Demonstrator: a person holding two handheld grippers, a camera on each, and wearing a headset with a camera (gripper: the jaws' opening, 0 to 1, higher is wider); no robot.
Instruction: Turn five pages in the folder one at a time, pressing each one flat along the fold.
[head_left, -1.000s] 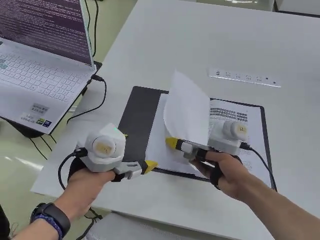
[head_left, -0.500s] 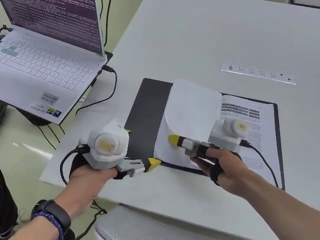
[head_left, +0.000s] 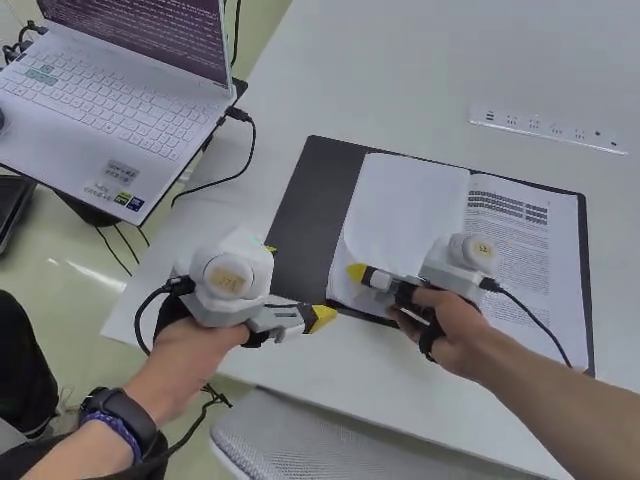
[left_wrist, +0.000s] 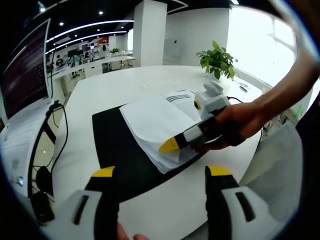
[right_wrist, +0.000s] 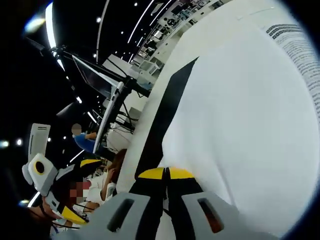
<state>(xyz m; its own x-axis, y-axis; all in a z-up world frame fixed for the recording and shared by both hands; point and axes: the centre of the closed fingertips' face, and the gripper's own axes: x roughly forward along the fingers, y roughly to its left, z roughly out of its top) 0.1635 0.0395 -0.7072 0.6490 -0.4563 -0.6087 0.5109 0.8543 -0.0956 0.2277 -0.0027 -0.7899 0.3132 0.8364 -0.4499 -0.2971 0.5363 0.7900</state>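
Your left hand (head_left: 195, 345) sits low at the lower left of the head view, wrist bent inward. It holds the left tongs (head_left: 320, 318) level, pointing right toward the folder's near left corner, above the table (head_left: 400, 70) close to its near edge. In the left gripper view these tongs (left_wrist: 161, 172) are spread wide with nothing between them. Your right hand (head_left: 445, 325) comes in from the lower right and aims the right tongs (head_left: 355, 272) leftward across the bottom of the folder. In the right gripper view their (right_wrist: 165, 173) yellow tips are pressed together at the lower edge of the turned page. I cannot tell whether the sheet is pinched between them. The black folder (head_left: 310, 200) lies open in the middle of the head view, its bare left cover facing up. The turned page (head_left: 400, 220), blank and white, bows over from the fold toward the left and has not settled flat. To its right a printed page (head_left: 525, 250) lies flat. A laptop (head_left: 110, 110) stands open at the upper left, and a power strip (head_left: 550, 130) lies at the upper right.
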